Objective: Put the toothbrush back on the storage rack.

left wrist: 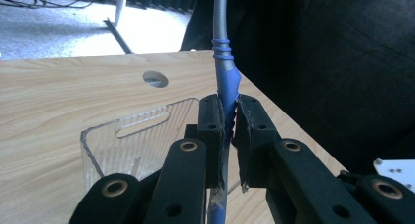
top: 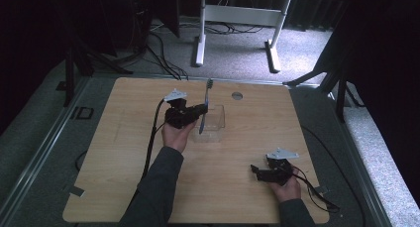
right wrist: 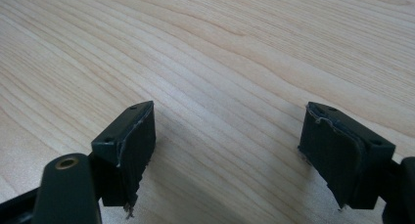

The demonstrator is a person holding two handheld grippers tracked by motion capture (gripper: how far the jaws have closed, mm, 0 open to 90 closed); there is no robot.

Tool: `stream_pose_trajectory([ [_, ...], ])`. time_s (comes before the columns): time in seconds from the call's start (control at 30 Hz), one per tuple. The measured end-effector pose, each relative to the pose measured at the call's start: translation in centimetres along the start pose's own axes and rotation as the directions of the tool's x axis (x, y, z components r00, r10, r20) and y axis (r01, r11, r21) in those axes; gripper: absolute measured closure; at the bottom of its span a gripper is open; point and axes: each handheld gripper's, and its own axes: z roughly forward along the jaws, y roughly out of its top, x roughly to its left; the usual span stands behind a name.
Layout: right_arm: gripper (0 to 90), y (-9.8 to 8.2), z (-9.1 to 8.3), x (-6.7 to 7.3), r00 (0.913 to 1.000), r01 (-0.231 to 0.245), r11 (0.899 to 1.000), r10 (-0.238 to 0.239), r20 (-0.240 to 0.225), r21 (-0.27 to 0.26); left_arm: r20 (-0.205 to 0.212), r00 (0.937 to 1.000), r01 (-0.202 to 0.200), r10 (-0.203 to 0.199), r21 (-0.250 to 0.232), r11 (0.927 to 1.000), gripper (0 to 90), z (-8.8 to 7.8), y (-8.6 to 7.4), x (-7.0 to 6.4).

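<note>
Left tool [left wrist: 228, 123] clamps a blue-handled toothbrush [left wrist: 225, 82] upright over the clear plastic box [left wrist: 122, 136] mid-bench [top: 124, 152], right tool [right wrist: 227, 150] gaping idle near the edge: thin, slick handle could pivot and miss the box.

The toothbrush [left wrist: 226, 82] head runs off the left gripper view's top edge.

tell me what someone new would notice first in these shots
First comes the blue-handled toothbrush, clamped in the left hand-held gripper and standing up over the clear plastic box near the middle of the wooden table. Next, the right hand-held gripper rests near the table's front right corner, its jaws wide apart with nothing but bare wood between them.
</note>
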Motion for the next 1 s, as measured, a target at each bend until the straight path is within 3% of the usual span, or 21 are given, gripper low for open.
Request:
stream_pose_trajectory([
  [0.17, 20.6, 0.0, 0.0, 0.0, 1.0, 0.0, 1.0, 0.0, 0.0, 0.0, -0.037, 0.9992, -0.012, 0.012, -0.019, 0.9998, 81.6, 0.13, -0.06, -0.11],
  [1.0, 20.6, 0.0, 0.01, 0.0, 1.0, 0.0, 1.0, 0.0, -0.001, -0.001, -0.043, 0.998, 0.043, -0.046, -0.073, 0.9964, 81.5, 0.75, -0.19, 0.48],
])
